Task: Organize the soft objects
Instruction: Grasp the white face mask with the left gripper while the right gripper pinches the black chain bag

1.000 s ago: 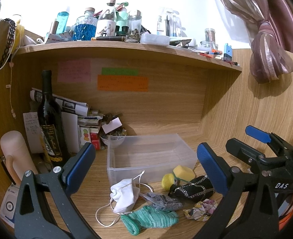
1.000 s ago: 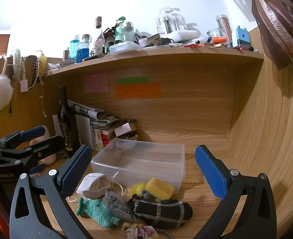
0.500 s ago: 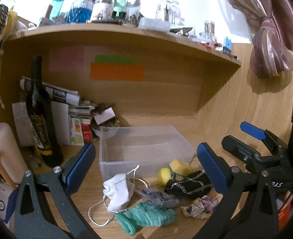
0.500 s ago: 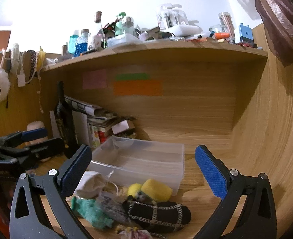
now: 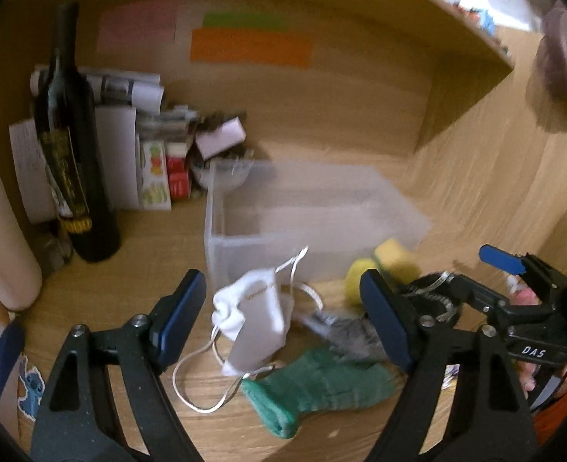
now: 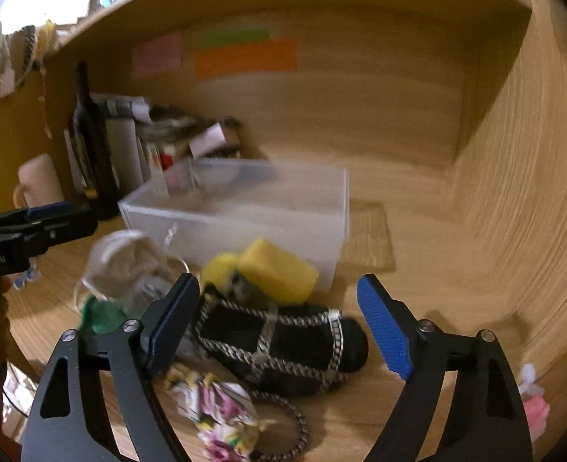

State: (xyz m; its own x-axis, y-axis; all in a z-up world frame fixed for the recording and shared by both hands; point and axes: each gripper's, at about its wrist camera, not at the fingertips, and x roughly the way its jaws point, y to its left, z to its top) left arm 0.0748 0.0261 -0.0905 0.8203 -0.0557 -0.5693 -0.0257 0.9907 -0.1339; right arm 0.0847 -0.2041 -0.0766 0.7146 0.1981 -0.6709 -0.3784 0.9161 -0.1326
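Both hand-held grippers [image 5: 283, 315] [image 6: 279, 323] seemingly lower, nearer pile [image 6: 275, 342].

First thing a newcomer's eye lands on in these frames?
Probably the heap of soft things on the wooden desk in front of the clear plastic bin: a white face mask, a green glove, a yellow sponge and a black chain-trimmed pouch. Both tongs, left and right, hang open over the heap. A dark wine bottle stands upright at the left.

Left gripper [image 5: 283, 319] jaws apart over white mask [image 5: 258, 323]; green glove [image 5: 318, 385] beside.
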